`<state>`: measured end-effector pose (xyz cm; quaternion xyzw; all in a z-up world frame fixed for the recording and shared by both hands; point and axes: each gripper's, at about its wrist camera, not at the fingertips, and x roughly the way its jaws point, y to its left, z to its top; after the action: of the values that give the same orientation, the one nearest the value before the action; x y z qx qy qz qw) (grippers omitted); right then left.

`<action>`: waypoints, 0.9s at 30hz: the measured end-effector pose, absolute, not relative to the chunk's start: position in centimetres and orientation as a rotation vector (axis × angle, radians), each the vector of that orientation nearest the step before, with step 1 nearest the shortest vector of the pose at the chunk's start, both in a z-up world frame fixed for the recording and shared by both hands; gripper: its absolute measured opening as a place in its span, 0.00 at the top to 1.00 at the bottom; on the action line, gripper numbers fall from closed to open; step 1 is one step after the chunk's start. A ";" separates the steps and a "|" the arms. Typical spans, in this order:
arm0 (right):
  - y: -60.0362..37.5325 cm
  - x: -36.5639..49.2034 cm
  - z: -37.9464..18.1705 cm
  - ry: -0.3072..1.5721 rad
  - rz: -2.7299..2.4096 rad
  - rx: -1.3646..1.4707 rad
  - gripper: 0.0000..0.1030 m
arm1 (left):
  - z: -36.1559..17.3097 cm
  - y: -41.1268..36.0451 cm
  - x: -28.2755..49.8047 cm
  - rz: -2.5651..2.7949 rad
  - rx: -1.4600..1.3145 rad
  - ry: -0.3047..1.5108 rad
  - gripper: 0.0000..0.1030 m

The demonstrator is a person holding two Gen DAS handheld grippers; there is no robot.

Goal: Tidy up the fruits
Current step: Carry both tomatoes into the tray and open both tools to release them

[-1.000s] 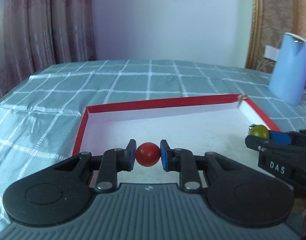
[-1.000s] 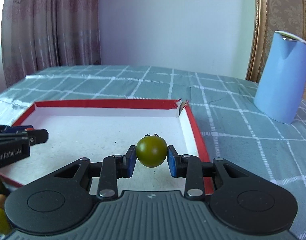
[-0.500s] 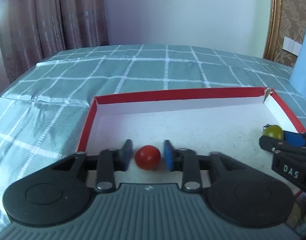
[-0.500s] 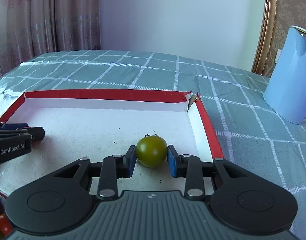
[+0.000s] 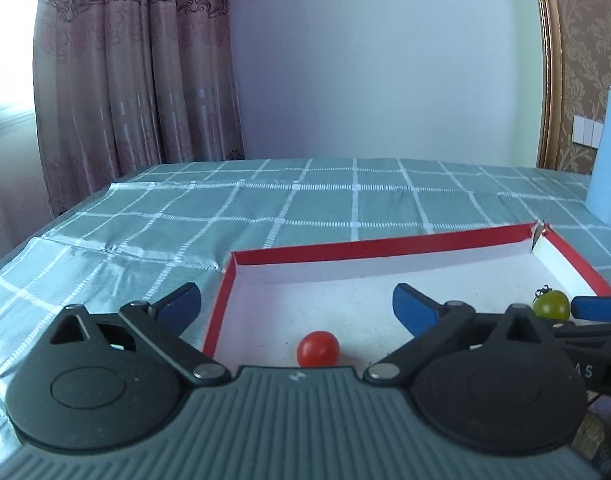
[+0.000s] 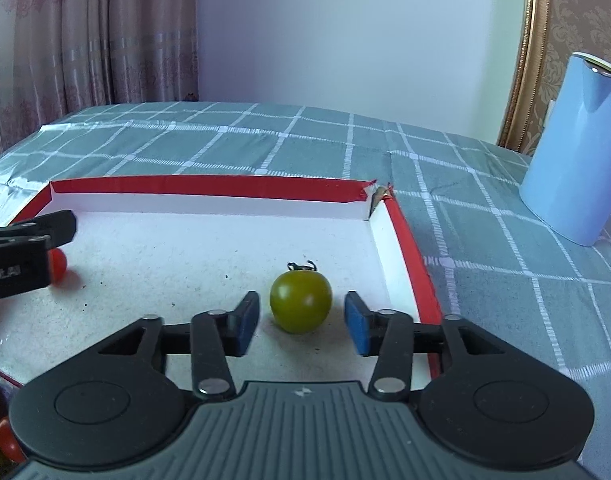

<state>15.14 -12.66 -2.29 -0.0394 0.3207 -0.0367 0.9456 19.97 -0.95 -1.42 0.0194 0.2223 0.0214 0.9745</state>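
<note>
A shallow white tray with a red rim (image 5: 345, 245) (image 6: 209, 187) lies on the checked tablecloth. A small red tomato (image 5: 318, 348) rests on the tray floor, free between the wide-open jaws of my left gripper (image 5: 297, 308); it shows partly hidden at the left of the right wrist view (image 6: 58, 265). A green tomato with a stem (image 6: 300, 301) rests on the tray near its right wall, between the open jaws of my right gripper (image 6: 301, 322), untouched. It also shows in the left wrist view (image 5: 551, 305), beside the right gripper's fingertips (image 5: 595, 308).
A tall light-blue container (image 6: 577, 148) stands on the cloth to the right of the tray. More small fruits (image 6: 5, 434) lie at the lower left, outside the tray. A curtain and wall stand behind the table.
Both grippers opened and let go: the red tomato and the green tomato now rest on the tray floor. Both grippers have drawn back a little.
</note>
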 end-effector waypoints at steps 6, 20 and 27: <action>-13.1 14.0 -1.8 0.599 -0.082 -0.053 0.33 | -1.5 1.1 19.0 0.049 -0.037 0.447 0.00; -15.5 6.0 -1.0 0.474 -0.123 0.036 0.32 | -2.3 7.5 10.7 0.100 -0.160 0.373 0.00; -18.7 0.2 -0.7 0.382 -0.189 0.116 0.21 | -2.5 8.0 5.8 -0.068 -0.230 0.447 0.00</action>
<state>0.24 -18.74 -0.67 0.0577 0.1895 -0.0937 0.9757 5.83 8.00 -2.46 -0.1138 0.2211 -0.0336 0.9680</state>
